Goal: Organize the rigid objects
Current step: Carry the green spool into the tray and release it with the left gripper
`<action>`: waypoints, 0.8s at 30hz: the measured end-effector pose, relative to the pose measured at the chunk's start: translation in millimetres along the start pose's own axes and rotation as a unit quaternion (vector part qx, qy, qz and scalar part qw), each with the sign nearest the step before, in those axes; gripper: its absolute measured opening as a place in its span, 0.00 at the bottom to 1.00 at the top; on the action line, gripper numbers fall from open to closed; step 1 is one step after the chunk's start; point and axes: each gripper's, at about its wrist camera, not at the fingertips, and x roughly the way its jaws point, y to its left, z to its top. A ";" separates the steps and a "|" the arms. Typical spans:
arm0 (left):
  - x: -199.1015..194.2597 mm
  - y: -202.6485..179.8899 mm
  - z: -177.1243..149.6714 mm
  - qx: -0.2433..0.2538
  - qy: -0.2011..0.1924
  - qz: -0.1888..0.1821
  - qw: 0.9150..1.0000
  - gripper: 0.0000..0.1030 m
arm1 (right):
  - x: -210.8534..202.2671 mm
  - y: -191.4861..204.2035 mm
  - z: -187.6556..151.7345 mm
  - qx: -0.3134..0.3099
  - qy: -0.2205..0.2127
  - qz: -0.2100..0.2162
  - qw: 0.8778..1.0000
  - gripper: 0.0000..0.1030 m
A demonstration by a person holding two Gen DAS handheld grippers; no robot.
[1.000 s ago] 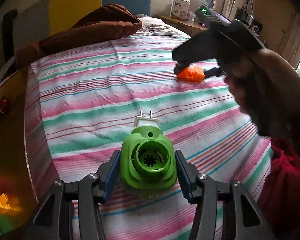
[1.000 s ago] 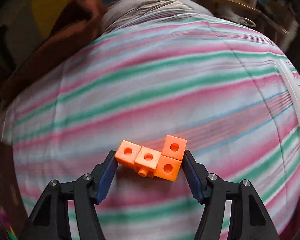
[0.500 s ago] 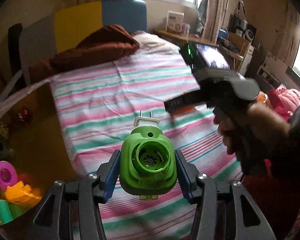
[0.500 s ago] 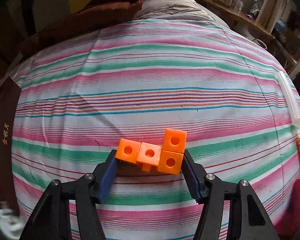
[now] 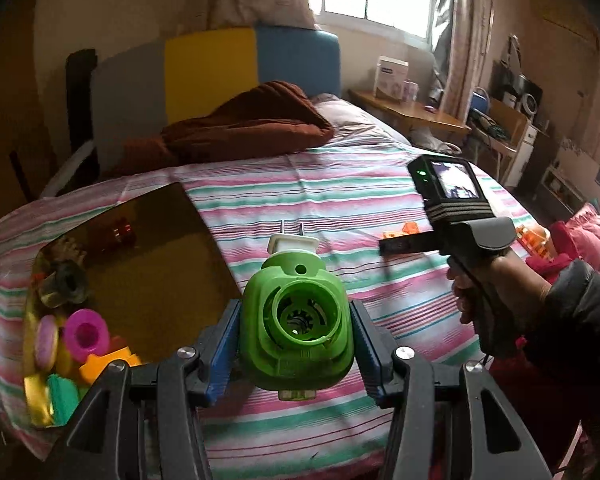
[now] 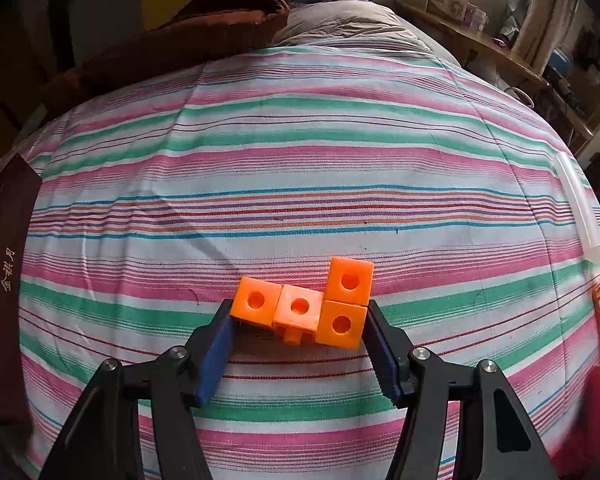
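my left gripper (image 5: 296, 344) jaws clamp green plastic plug-in device (image 5: 296, 320), prongs pointing away, above striped bed (image 5: 300, 208) | my right gripper (image 6: 300, 320) jaws grip orange linked-cube block piece (image 6: 312, 308), long axis across jaws
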 end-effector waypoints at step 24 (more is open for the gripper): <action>-30.0 85.9 -22.5 -0.091 -0.007 0.085 0.992 0.52 | 2.8 6.0 -0.9 -0.024 -0.016 -0.014 0.999 0.60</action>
